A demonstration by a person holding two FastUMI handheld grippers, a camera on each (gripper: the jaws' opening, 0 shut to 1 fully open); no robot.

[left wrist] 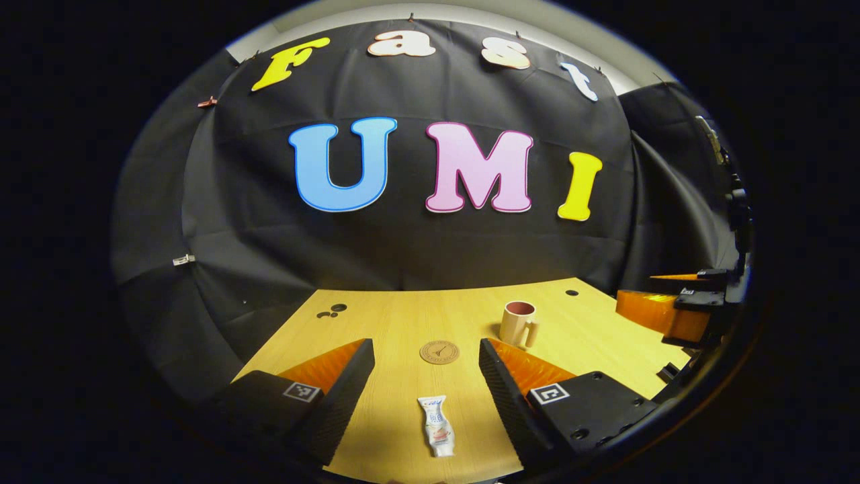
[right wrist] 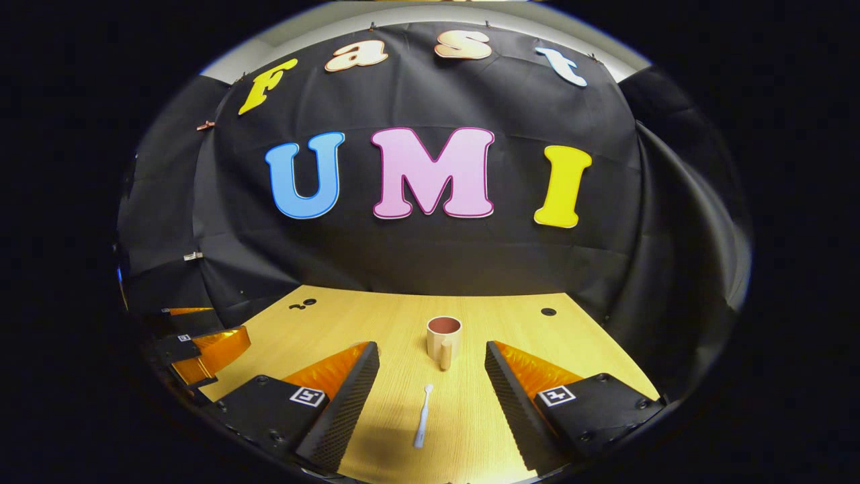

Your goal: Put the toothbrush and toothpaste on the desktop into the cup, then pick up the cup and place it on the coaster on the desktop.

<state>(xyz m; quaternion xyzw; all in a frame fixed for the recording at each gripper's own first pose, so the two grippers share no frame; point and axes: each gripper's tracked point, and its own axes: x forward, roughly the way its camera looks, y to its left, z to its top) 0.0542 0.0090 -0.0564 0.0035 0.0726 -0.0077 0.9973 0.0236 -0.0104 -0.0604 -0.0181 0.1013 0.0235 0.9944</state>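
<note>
Left hand-held gripper (left wrist: pixel 426 396) hangs over the near edge of the wooden bench (left wrist: pixel 403 323), fingers spread wide, grasping nothing. Toothpaste (left wrist: pixel 436 425) lies flat on the bench between its two fingers, touching neither, cap end toward the camera. Round coaster (left wrist: pixel 439 351) sits just beyond the toothpaste, bare. Cup (left wrist: pixel 518 323) stands upright to the right of the coaster and apart from it, handle facing the camera, nothing seen inside. In the left gripper view the other hand-held gripper shows at the far right edge of the bench. Right hand-held gripper (right wrist: pixel 432 393) also released, fingers wide apart, nothing held. Toothbrush (right wrist: pixel 422 415) lies flat on the bench (right wrist: pixel 376 323) between its fingers, roughly lengthwise, head end away from the camera, touching neither finger. Cup (right wrist: pixel 443 339) upright just past the toothbrush, handle toward the camera. In the right gripper view the left hand-held gripper (right wrist: pixel 201 356) sits at the left edge, fingers apart.
</note>
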